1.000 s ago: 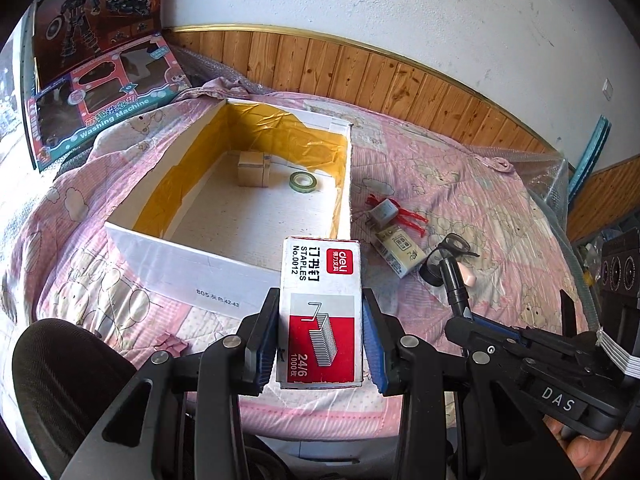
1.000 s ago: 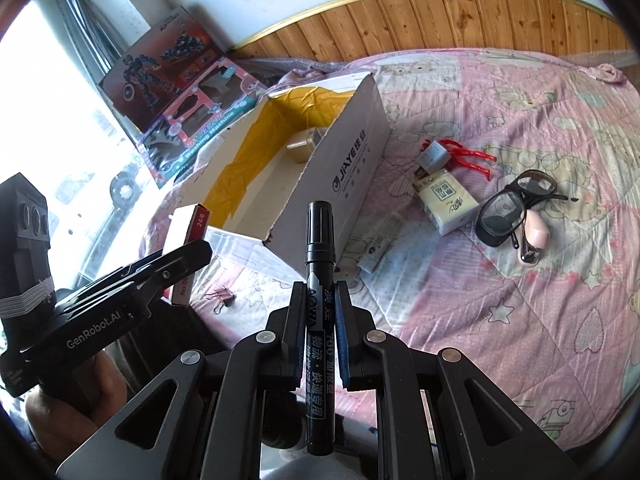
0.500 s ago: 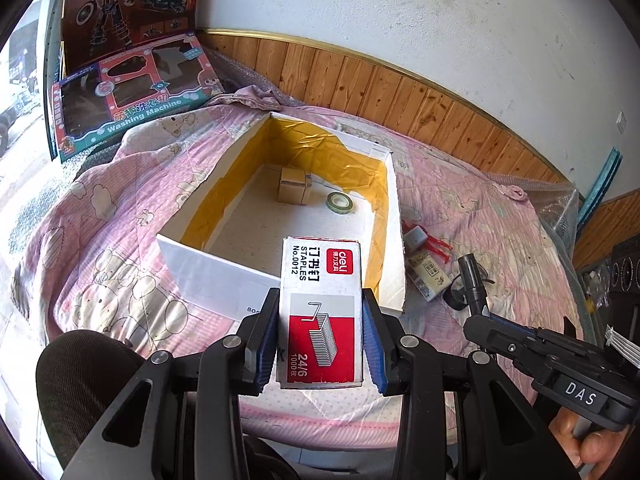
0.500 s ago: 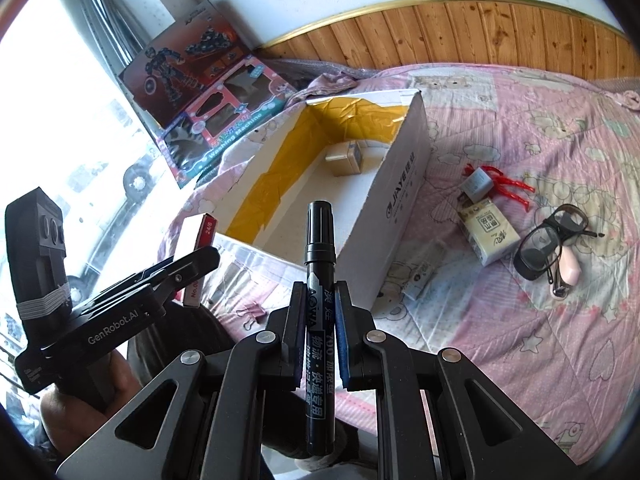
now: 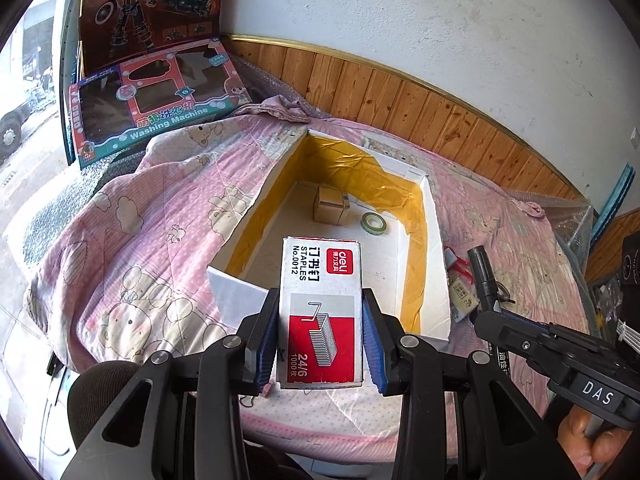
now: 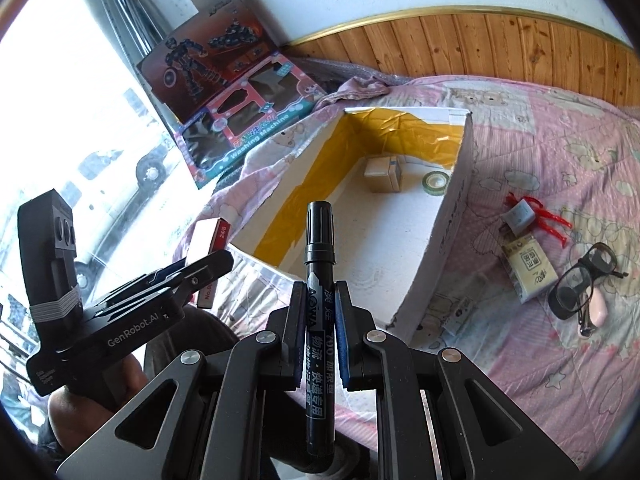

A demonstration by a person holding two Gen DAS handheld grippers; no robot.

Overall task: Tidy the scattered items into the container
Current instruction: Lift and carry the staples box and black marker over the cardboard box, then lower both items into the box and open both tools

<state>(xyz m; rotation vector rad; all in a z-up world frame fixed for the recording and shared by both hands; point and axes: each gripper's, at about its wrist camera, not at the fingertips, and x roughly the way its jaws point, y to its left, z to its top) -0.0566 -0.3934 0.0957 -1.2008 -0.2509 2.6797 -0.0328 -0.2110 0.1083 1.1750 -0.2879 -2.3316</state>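
Note:
My left gripper (image 5: 320,316) is shut on a red and white staples box (image 5: 321,280), held above the near end of the open white cardboard box (image 5: 434,248) with yellow tape lining. My right gripper (image 6: 318,308) is shut on a black marker (image 6: 319,248) that points at the same cardboard box (image 6: 452,216). Inside lie a small brown carton (image 5: 331,205) and a green tape roll (image 5: 374,223). On the pink quilt right of the box lie a grey charger with red cord (image 6: 520,216), a cream packet (image 6: 530,268), black glasses (image 6: 580,284) and a pink item (image 6: 598,308).
Two toy boxes (image 5: 152,80) lean against the wall at the back left. Wood panelling (image 5: 400,96) runs behind the bed. The left gripper's body (image 6: 120,312) and a hand show at the lower left of the right wrist view. The quilt's front edge (image 5: 320,432) is just below the grippers.
Both grippers have shifted left and risen, so the cardboard box now sits more centred and farther ahead. Their holds on the staples box and the marker are unchanged.

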